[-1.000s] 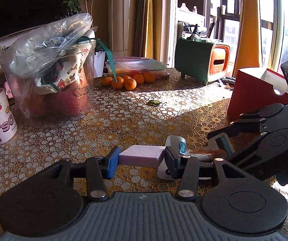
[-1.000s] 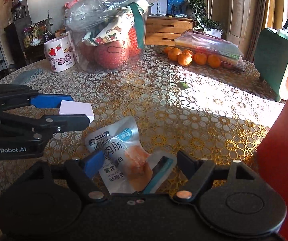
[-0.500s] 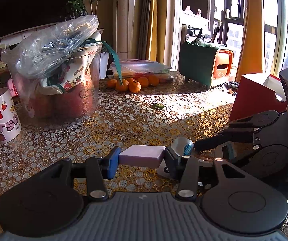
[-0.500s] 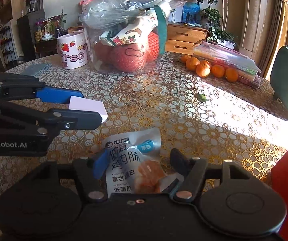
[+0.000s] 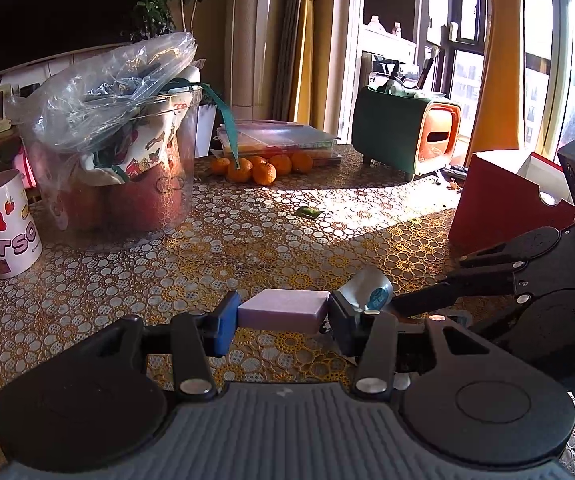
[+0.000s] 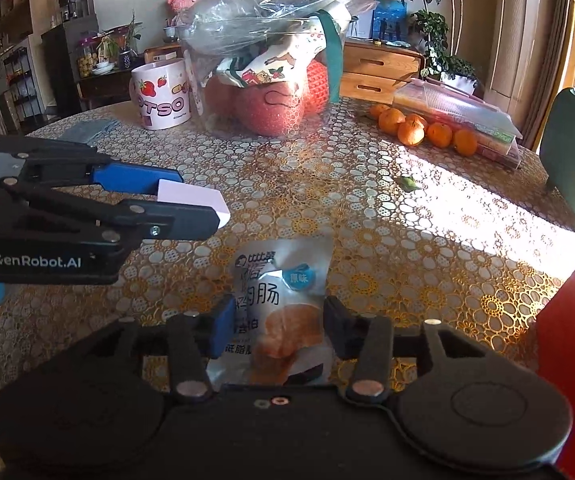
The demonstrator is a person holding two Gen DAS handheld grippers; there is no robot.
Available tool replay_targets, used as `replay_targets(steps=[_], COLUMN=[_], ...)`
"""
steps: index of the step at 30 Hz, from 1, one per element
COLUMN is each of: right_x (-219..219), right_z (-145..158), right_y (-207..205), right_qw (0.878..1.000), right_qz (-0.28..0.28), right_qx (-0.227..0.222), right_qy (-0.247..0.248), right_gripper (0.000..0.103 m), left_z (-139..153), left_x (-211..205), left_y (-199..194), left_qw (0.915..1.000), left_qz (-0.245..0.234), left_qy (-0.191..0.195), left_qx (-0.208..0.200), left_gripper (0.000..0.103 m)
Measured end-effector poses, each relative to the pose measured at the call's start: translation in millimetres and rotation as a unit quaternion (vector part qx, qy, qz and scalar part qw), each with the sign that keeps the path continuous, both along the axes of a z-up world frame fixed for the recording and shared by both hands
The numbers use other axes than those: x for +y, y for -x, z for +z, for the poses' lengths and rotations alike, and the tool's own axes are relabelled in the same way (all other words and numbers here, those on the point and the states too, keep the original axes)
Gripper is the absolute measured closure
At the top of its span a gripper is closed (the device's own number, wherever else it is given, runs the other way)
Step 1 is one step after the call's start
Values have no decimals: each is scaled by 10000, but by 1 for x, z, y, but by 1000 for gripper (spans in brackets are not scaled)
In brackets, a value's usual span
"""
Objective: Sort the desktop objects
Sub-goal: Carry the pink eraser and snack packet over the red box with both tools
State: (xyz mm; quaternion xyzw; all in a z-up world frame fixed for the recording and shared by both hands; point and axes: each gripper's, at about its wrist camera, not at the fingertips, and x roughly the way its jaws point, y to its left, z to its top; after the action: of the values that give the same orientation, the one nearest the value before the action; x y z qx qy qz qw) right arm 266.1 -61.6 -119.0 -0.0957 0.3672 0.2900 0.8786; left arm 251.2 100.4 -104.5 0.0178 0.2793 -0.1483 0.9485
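Note:
My left gripper (image 5: 281,318) is shut on a pale purple eraser block (image 5: 283,312) and holds it above the table; it also shows in the right wrist view (image 6: 175,208) at the left, with the block (image 6: 195,202) between its fingers. My right gripper (image 6: 279,328) is shut on a silver snack packet (image 6: 283,296) with blue and orange print, low over the table. In the left wrist view the right gripper (image 5: 403,302) reaches in from the right, with the packet's curled end (image 5: 369,290) showing.
A red box (image 5: 503,204) stands at the right. A clear tub with a plastic bag (image 5: 119,152), a strawberry mug (image 5: 1,224), several oranges (image 5: 261,168), a flat plastic case (image 5: 279,140) and a green and orange box (image 5: 407,136) stand farther back.
Both grippers have lifted a little. The right gripper's jaws have closed in on the snack packet and raised it. The left gripper still holds the eraser block.

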Motion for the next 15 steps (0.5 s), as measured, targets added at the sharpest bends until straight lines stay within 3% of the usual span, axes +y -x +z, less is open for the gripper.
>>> replay_targets(steps=[1, 3, 5, 8, 10, 12, 15], right_x=[0, 6, 15, 18, 18, 17, 16], right_z=[-1, -1, -3, -4, -3, -1, 3], right_y=[-4, -5, -2, -2, -2, -2, -4], right_qw=[9998, 9992, 9981, 9983, 9982, 9982, 9980], right_qz=[32, 325, 531, 475, 464, 447, 468], right_qx=[164, 222, 163, 214, 190, 171, 196], right_qy=[-68, 31, 281, 258, 320, 349, 367], right_gripper=[44, 26, 20, 18, 27, 48, 53], left_z=[0, -1, -1, -1, 0, 0, 0], left_x=[0, 1, 2, 5, 7, 7, 8], left_y=[0, 0, 0, 0, 1, 1, 1], left_qw=[10000, 10000, 10000, 9999, 9999, 9999, 9999], left_qz=[5, 15, 33, 76, 99, 104, 116], left_qy=[8, 20, 32, 65, 80, 98, 90], left_qx=[2, 10, 14, 9, 5, 13, 1], left_gripper=[56, 56, 56, 56, 56, 56, 56])
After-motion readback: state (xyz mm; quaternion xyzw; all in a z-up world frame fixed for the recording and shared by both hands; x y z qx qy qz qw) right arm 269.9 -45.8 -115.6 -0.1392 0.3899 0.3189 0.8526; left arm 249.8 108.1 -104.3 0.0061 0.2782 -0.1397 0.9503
